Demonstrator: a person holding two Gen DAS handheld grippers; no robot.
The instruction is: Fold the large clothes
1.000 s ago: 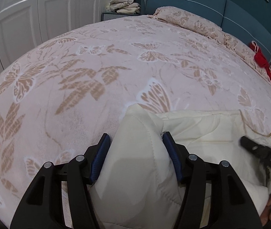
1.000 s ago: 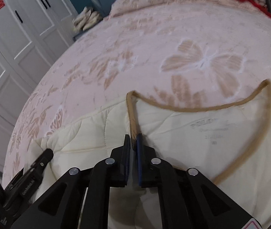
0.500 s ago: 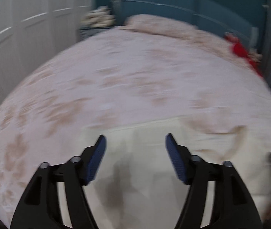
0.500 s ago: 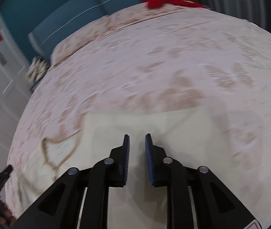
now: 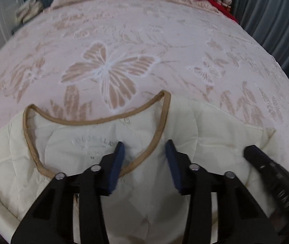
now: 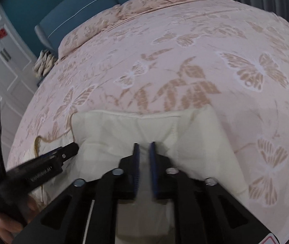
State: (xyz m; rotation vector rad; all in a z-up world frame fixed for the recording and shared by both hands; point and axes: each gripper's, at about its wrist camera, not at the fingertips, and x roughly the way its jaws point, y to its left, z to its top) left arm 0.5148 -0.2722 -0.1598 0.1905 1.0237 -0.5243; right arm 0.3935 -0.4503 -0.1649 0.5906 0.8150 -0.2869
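Left gripper [image 5: 144, 149]: the jaws have just been closing from a wider spread and now stand apart, straddling the tan-bound neckline [image 5: 95, 121] of the cream quilted padded garment [image 5: 201, 126]; fabric lies between the pads but they are not pressing it. One second ago these jaws held a bunched fold at the garment's edge; they have released it and shifted over to the collar.

Right gripper [image 6: 144, 152]: the jaws opened briefly and have closed again, now pinching a raised ridge of the cream fabric at the folded side panel, away from the neckline binding they held before.

Judgement: one fold appears laid; both hands are regripping for the next.

Both grippers point steeply down, side by side, over the pink butterfly-patterned bedspread [image 5: 124, 40] on which the garment lies.
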